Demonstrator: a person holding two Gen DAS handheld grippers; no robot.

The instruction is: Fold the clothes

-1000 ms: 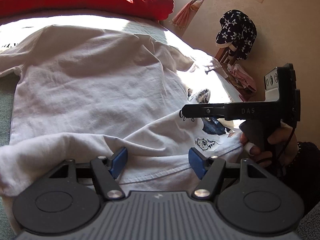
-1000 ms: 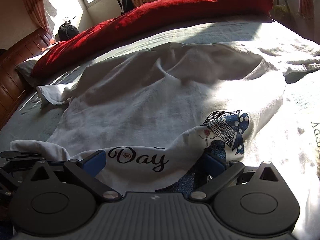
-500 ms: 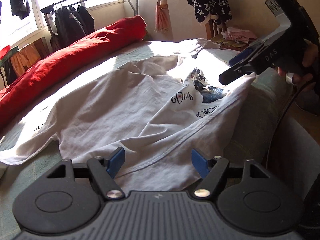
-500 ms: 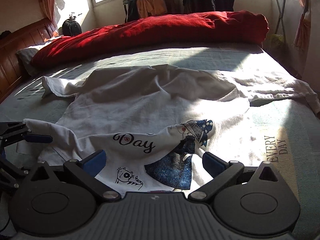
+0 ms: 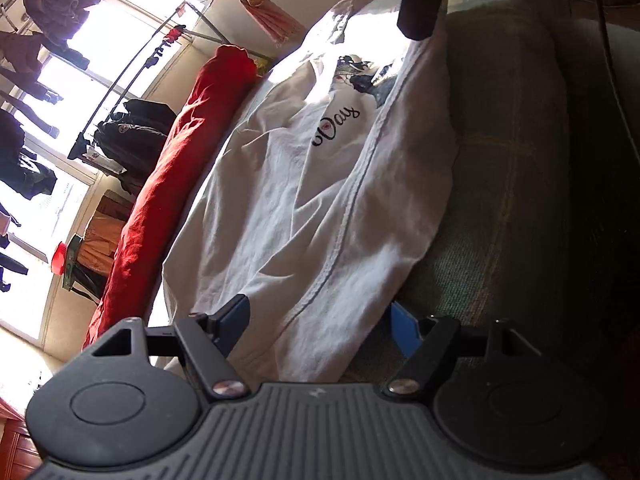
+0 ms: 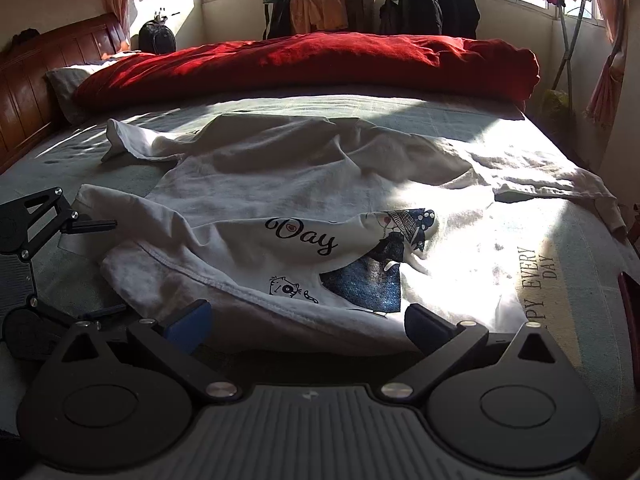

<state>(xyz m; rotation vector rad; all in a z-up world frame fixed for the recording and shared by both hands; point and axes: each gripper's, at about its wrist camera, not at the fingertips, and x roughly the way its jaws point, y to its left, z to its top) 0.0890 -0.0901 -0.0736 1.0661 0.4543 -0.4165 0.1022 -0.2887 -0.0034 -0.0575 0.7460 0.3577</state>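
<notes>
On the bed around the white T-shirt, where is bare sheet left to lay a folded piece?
Bare sheet lies right of the white T-shirt, around the printed words. A second strip runs between the shirt and the red quilt, and a third at the left toward the headboard. The near edge is crowded: the shirt hem, the left claw and the right claw.

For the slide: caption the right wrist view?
White tee lies rumpled on the bed, hem between the open right gripper jaws; red duvet behind.
</notes>
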